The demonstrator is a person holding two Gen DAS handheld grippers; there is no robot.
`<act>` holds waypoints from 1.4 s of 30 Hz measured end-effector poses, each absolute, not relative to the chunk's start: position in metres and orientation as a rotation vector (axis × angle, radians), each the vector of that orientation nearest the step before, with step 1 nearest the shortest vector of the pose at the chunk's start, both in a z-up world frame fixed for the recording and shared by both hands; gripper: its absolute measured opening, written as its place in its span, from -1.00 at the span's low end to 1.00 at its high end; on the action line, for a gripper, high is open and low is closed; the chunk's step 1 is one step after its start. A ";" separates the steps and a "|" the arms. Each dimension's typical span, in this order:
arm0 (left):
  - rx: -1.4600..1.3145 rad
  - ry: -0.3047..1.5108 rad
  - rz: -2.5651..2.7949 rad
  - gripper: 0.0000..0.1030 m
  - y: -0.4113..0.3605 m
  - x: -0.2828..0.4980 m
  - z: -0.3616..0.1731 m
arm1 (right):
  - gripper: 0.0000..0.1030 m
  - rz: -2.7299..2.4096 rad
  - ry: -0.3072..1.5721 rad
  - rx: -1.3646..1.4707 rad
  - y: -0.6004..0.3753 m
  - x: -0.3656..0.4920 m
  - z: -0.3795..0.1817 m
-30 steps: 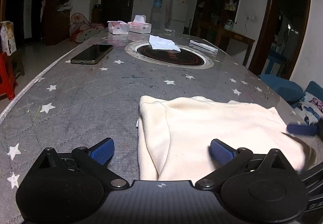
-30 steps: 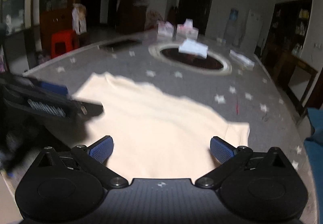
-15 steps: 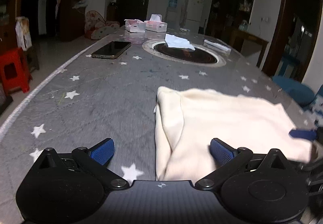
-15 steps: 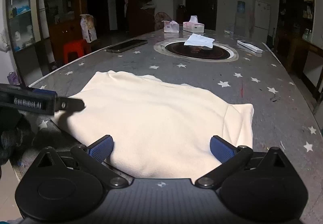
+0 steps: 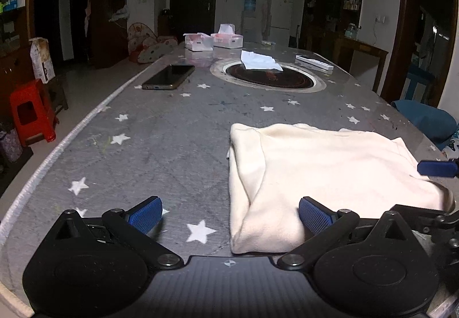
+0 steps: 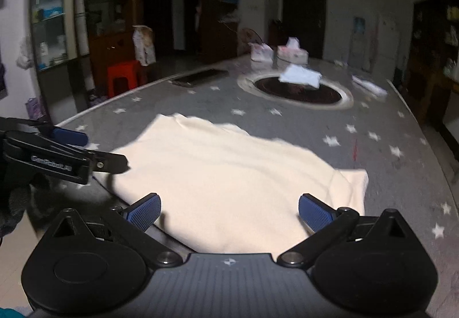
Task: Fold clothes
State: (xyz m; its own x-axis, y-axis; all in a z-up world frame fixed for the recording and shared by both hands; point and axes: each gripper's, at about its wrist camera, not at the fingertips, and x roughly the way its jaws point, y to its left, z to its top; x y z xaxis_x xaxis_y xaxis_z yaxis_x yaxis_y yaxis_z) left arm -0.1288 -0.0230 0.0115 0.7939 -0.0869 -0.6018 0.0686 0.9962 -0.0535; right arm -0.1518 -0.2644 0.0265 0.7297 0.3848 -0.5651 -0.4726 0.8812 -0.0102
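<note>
Between your wide left tongs (image 5: 229, 214) the folded garment (image 5: 315, 168) now sits farther right; right tongs (image 6: 229, 211), also wide, hold nothing.

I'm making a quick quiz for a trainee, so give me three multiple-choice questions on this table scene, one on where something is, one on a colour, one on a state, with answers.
1. Where does the phone lie?
A. on the garment
B. on the table, beyond the garment, near its left edge
C. on the red stool

2. What colour is the garment?
A. cream
B. dark blue
C. red

3. How do the left gripper's fingers stand?
A. shut on the garment
B. shut on nothing
C. open, gripping nothing

Answers:
1 B: the phone rests on the grey starred table, clear of the cloth.
2 A: the folded cloth looks cream in both views.
3 C: the two blue pads sit wide apart, one over bare table, one at the cloth's near edge.
</note>
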 end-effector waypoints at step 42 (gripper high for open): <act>-0.687 0.809 -0.259 0.73 0.043 -0.098 0.014 | -0.98 0.866 0.555 -0.275 -0.173 -0.160 0.065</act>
State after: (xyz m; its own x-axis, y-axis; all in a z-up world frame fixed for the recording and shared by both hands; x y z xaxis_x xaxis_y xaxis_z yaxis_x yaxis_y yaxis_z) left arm -0.0976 0.0428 0.0142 0.6735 -0.4619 -0.5771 -0.0407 0.7564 -0.6529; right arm -0.1602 -0.1727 0.0654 0.5193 0.6420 -0.5641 -0.7808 0.6248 -0.0077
